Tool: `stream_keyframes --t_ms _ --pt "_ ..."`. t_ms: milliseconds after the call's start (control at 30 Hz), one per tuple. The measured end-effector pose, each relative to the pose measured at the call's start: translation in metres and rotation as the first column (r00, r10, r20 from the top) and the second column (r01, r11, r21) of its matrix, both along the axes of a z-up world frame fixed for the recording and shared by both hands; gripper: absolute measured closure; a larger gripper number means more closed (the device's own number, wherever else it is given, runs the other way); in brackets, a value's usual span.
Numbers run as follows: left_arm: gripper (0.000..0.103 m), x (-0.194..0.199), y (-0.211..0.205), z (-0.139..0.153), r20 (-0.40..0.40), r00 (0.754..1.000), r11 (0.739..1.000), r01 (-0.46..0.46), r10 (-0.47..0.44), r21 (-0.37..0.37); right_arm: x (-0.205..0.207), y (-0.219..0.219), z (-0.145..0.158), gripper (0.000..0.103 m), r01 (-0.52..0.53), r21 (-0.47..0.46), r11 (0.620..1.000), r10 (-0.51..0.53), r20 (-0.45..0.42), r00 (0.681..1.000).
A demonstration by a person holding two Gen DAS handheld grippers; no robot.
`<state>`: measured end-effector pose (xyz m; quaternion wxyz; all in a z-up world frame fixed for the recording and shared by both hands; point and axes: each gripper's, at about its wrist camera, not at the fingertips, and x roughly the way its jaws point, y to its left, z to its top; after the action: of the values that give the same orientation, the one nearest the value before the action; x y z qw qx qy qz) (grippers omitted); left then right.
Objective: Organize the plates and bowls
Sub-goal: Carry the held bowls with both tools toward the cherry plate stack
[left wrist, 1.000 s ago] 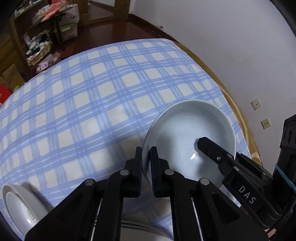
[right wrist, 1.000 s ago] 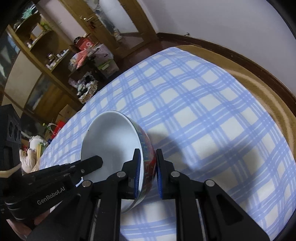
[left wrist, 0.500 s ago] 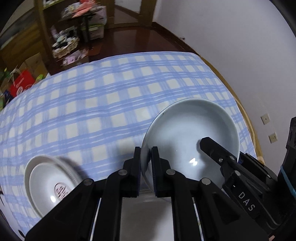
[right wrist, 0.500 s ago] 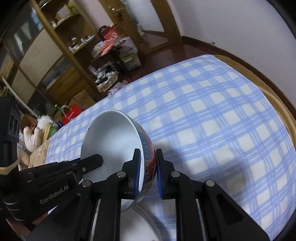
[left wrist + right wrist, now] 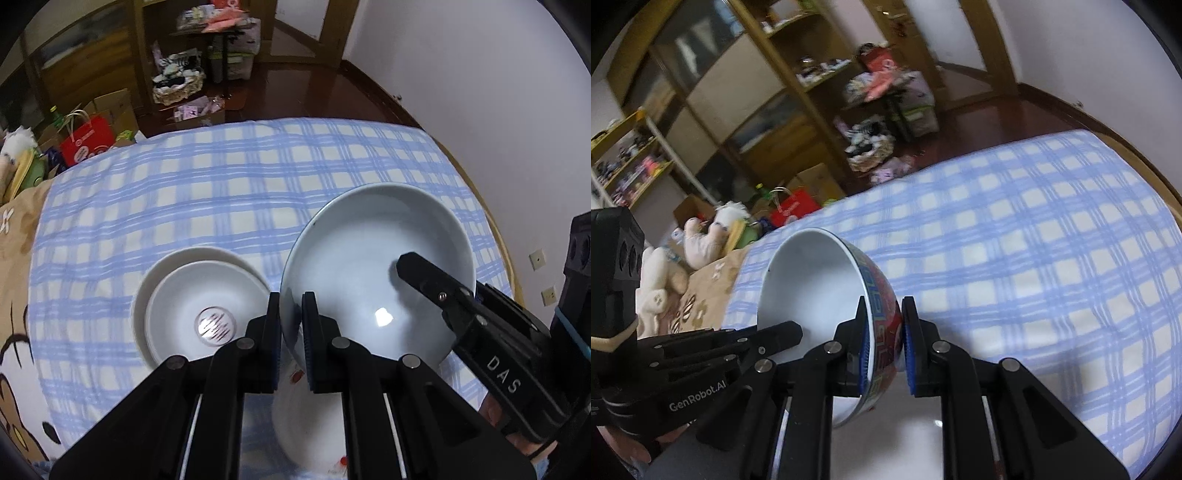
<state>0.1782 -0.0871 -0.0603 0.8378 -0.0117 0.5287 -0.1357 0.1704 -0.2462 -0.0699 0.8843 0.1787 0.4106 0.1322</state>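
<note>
Left tool [image 5: 290, 332] and right tool [image 5: 884, 350] both clamped on rims of one patterned bowl [image 5: 376, 280], lifted above checked table [image 5: 221, 192]. Stacked white plates [image 5: 199, 295] newly in view nearby; likely bowl's destination.

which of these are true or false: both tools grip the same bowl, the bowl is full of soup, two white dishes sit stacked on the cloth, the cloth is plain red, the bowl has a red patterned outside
1. Both tools grip the same bowl: true. The left tool and right tool each pinch the rim of the white-inside ceramic bowl.
2. The bowl is full of soup: false. Its inside is bare and empty.
3. Two white dishes sit stacked on the cloth: true. A smaller white dish with a round mark rests in a larger white dish.
4. The cloth is plain red: false. The tablecloth is blue and white checked.
5. The bowl has a red patterned outside: true, seen from the right wrist.
</note>
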Motion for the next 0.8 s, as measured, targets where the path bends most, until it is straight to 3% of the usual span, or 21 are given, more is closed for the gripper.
stream_keyframes --t_ms 267,500,800 --pt "0.093 -0.021 0.036 0.021 0.046 0.998 0.999 -0.04 0.041 -0.029 -0.017 0.034 0.023 0.086 -0.058 -0.037 0.998 0.062 0.097 0.993" --pt "0.092 -0.03 0.058 0.012 0.018 0.995 0.994 -0.099 0.1 -0.042 -0.02 0.059 0.019 0.086 -0.101 -0.075 0.992 0.109 0.116 0.987" --pt "0.092 -0.023 0.074 -0.007 0.008 0.993 0.993 -0.119 0.119 -0.015 -0.008 0.075 -0.001 0.086 -0.122 -0.05 0.991 0.126 0.094 0.988"
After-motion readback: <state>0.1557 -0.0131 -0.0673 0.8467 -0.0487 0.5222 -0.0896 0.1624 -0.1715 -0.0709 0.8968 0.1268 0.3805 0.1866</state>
